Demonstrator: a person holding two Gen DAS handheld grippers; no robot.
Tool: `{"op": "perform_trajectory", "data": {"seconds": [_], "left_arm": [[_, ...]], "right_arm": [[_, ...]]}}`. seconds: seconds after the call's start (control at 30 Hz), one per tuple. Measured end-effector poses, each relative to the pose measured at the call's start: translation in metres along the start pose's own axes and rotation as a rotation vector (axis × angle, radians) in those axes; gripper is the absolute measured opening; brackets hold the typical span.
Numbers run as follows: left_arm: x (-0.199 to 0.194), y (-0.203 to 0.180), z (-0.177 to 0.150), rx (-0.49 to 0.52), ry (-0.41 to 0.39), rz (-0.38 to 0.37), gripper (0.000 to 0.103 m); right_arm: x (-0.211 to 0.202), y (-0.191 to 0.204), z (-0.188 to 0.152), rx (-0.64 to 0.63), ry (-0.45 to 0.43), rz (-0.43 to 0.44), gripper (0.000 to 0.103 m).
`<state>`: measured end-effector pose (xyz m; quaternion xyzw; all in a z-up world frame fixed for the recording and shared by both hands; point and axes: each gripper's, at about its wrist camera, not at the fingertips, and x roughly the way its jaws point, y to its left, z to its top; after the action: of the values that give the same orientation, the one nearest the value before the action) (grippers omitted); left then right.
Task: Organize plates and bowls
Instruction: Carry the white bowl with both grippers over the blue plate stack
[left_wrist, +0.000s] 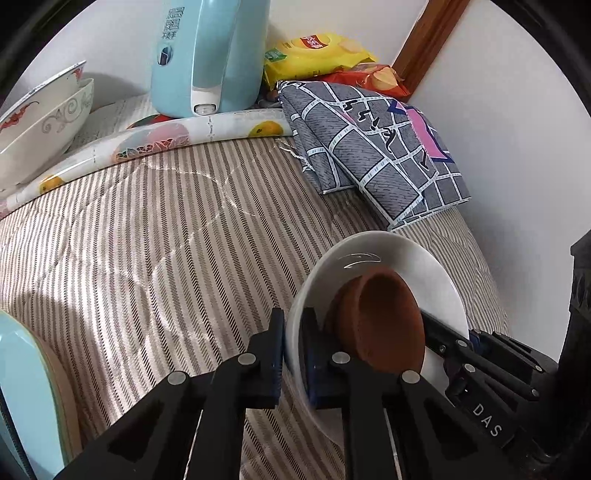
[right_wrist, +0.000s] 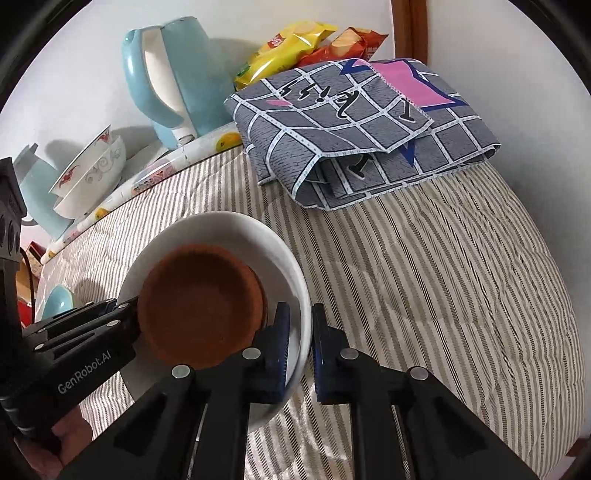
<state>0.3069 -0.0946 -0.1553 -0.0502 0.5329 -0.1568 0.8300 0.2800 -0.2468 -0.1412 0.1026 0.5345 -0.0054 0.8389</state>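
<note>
A white plate (left_wrist: 402, 258) carries a small brown dish (left_wrist: 384, 317) and is held tilted above the striped cloth. My left gripper (left_wrist: 293, 350) is shut on the plate's near rim. My right gripper (right_wrist: 299, 343) is shut on the opposite rim of the same plate (right_wrist: 236, 229), with the brown dish (right_wrist: 199, 306) just left of its fingers. Two stacked patterned bowls (left_wrist: 40, 122) sit at the far left, and they also show in the right wrist view (right_wrist: 92, 173). A light blue dish (left_wrist: 26, 387) lies at the near left edge.
A light blue kettle (left_wrist: 210, 55) stands at the back on a fruit-print mat (left_wrist: 159, 140). A folded grey checked cloth (left_wrist: 373, 147) and snack bags (left_wrist: 317, 55) lie at the back right by the white wall. The striped tablecloth (left_wrist: 147, 240) covers the table.
</note>
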Motion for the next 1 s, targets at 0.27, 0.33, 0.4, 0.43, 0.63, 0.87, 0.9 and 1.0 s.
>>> {"op": "perform_trajectory", "data": {"seconds": [0.27, 0.33, 0.4, 0.43, 0.63, 0.87, 0.9, 1.0], "left_arm": [[-0.019, 0.002, -0.005, -0.017, -0.017, 0.010, 0.009], [-0.026, 0.002, -0.006, -0.019, -0.025, 0.014, 0.009], [-0.032, 0.003, -0.007, -0.021, -0.031, 0.018, 0.009], [-0.035, 0.002, -0.007, -0.020, -0.036, 0.019, 0.009], [-0.053, 0.001, -0.009, -0.023, -0.060, 0.020, 0.009], [-0.072, -0.002, -0.013, -0.015, -0.087, 0.016, 0.009], [-0.075, -0.002, -0.014, -0.016, -0.089, 0.013, 0.009], [-0.081, -0.004, -0.016, -0.015, -0.098, 0.014, 0.009]], "right_arm": [[-0.018, 0.008, -0.005, -0.010, -0.021, 0.002, 0.011], [-0.024, 0.012, -0.006, -0.015, -0.028, 0.000, 0.011], [-0.028, 0.015, -0.006, -0.016, -0.023, 0.003, 0.011], [-0.031, 0.015, -0.006, -0.014, -0.028, 0.008, 0.011], [-0.049, 0.023, -0.008, -0.025, -0.055, 0.012, 0.011], [-0.070, 0.026, -0.009, -0.031, -0.092, 0.021, 0.011], [-0.073, 0.026, -0.009, -0.030, -0.096, 0.024, 0.011], [-0.080, 0.028, -0.010, -0.035, -0.108, 0.020, 0.011]]}}
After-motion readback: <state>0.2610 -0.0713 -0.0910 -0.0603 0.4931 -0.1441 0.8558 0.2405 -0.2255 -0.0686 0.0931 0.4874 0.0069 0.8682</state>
